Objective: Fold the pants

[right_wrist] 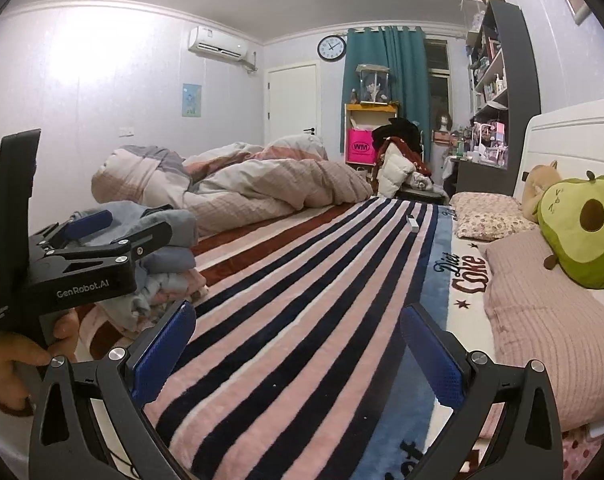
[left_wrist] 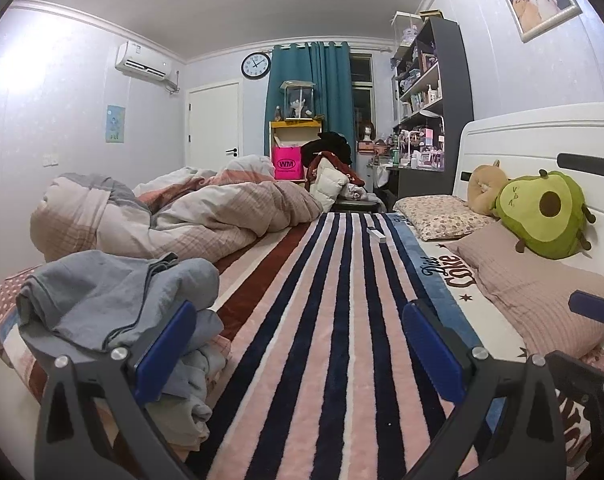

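Both the left hand-held gripper [left_wrist: 297,344] and right hand-held gripper [right_wrist: 297,348] gape empty; the clothes pile [left_wrist: 113,304] lies left of them. Pick 1 pair, grasping its waistband.

striped blanket [left_wrist: 322,320] | avocado plush [left_wrist: 546,216] on pillow [left_wrist: 534,292] | rumpled duvet [left_wrist: 189,216]

Looking plush and fuzzy on the striped blanket [left_wrist: 322,320], soft and crumpled on the grey cloth pants [left_wrist: 113,300], quilted and matt on the duvet [left_wrist: 205,216]; showing matt black plastic with textured blue pads [right_wrist: 161,348] on the right gripper [right_wrist: 297,348]
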A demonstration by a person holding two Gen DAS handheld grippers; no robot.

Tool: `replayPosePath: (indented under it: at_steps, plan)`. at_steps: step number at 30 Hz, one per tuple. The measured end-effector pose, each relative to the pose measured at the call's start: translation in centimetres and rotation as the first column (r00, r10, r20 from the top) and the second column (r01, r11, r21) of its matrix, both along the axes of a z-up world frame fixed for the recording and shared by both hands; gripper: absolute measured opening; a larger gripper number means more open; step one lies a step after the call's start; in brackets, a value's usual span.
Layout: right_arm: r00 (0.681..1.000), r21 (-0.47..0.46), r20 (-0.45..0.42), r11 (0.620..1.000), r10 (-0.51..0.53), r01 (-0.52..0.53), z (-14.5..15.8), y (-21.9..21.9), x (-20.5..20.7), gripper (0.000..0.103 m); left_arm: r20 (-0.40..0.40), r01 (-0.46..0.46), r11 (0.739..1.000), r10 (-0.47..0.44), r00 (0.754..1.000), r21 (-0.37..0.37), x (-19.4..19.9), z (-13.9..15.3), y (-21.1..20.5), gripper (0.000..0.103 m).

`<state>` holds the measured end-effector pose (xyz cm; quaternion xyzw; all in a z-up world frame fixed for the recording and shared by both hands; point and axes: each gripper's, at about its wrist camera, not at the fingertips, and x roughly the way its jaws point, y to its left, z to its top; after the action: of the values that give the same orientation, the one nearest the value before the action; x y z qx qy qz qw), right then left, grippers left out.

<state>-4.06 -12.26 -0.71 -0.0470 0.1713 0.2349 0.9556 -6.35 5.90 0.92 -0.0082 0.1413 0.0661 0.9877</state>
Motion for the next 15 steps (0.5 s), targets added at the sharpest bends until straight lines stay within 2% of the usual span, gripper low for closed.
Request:
replayPosePath:
  at_steps: [15]
  plan:
    - [0.999,0.03,-0.002,0.999,-0.038,0.038,0.14,-0.82,0.18,0.102,0.006,0.019,1.0,-0.019,1.0,0.01,0.32,-0.49,-0.3,0.102]
